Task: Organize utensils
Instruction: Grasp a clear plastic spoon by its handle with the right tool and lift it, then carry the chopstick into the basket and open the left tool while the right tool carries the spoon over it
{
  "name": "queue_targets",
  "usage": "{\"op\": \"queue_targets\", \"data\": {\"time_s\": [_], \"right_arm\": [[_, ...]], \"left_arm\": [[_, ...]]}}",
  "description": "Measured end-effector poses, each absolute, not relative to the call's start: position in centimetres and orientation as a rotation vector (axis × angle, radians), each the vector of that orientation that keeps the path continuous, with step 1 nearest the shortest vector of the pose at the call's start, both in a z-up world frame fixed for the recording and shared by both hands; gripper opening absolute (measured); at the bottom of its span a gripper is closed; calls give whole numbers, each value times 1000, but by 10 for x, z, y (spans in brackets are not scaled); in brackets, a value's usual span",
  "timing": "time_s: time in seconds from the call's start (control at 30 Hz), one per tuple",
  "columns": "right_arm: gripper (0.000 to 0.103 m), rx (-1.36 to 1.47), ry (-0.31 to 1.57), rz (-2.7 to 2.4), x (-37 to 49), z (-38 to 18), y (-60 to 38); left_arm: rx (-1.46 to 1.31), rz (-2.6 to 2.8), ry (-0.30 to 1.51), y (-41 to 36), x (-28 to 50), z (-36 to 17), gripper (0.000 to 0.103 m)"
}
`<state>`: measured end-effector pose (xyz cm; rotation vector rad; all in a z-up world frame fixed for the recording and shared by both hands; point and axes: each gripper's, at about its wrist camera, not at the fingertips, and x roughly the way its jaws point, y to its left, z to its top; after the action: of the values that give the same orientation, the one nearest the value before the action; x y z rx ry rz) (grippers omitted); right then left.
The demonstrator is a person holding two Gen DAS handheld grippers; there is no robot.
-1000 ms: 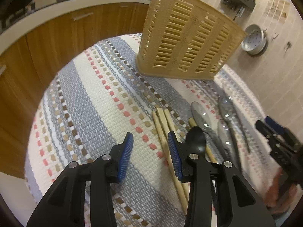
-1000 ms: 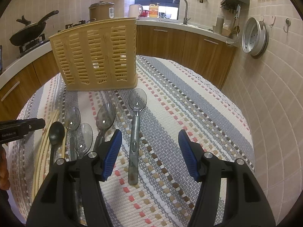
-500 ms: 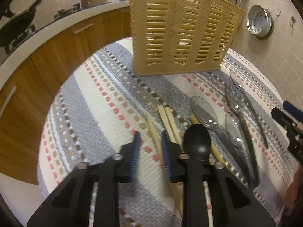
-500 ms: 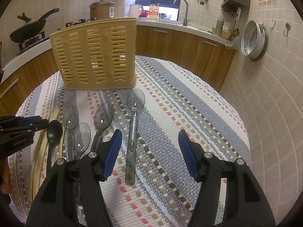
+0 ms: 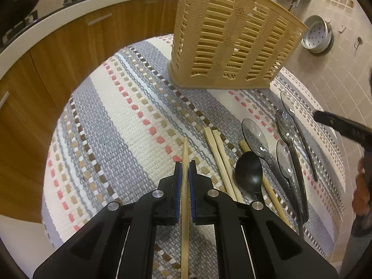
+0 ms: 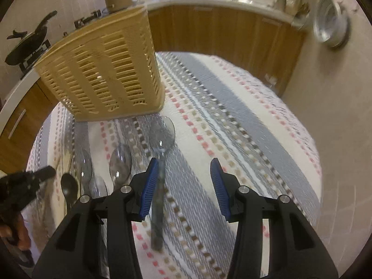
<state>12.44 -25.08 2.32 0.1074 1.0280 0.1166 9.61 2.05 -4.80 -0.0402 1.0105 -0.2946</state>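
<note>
Home kitchen: stove pan [image 6: 25, 46], cabinets [image 5: 76, 41].

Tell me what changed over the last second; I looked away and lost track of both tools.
The left tool closed on one wooden chopstick, which a second ago lay beside its open jaws. The right tool has just been narrowing and shifted, so the clear spoon now lies against its left pad, not yet gripped. The basket, black spoon and other chopsticks stayed put.

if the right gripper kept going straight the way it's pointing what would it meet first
Probably the clear spoon: its handle lies between the jaws, beside the left pad of the right gripper. Otherwise the striped cloth. Depth is blurred.
</note>
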Motion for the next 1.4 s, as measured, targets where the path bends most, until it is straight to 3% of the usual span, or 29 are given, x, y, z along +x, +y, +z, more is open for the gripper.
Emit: {"op": "queue_targets", "data": {"time_s": [0.17,0.33,0.5,0.6,0.63,0.7,0.83,1.1,1.4], "right_arm": [[43,167,1140,162,159,9,-243],[43,196,1191,157,175,-2,-237],[43,49,1192,87,178,-1,-214],[38,-8,1179,74,174,1,-204],[30,2,1180,85,173,2,-203],[30,7,1176,82,171,2,-201],[29,2,1153,92,165,4,-200],[29,16,980,148,110,44,-213],[29,59,696,209,60,118,-222]], "left_arm": [[-72,-340,1063,22,106,-46,16],[-67,-357,1092,18,114,-46,16],[-25,-347,1110,10,120,-45,16],[7,-341,1118,7,121,-45,11],[19,-333,1118,6,121,-45,9],[40,-320,1116,3,123,-46,4],[-2,-332,1114,9,123,-47,3],[-176,-382,897,25,103,-13,3],[-197,-333,474,23,69,67,3]]}}
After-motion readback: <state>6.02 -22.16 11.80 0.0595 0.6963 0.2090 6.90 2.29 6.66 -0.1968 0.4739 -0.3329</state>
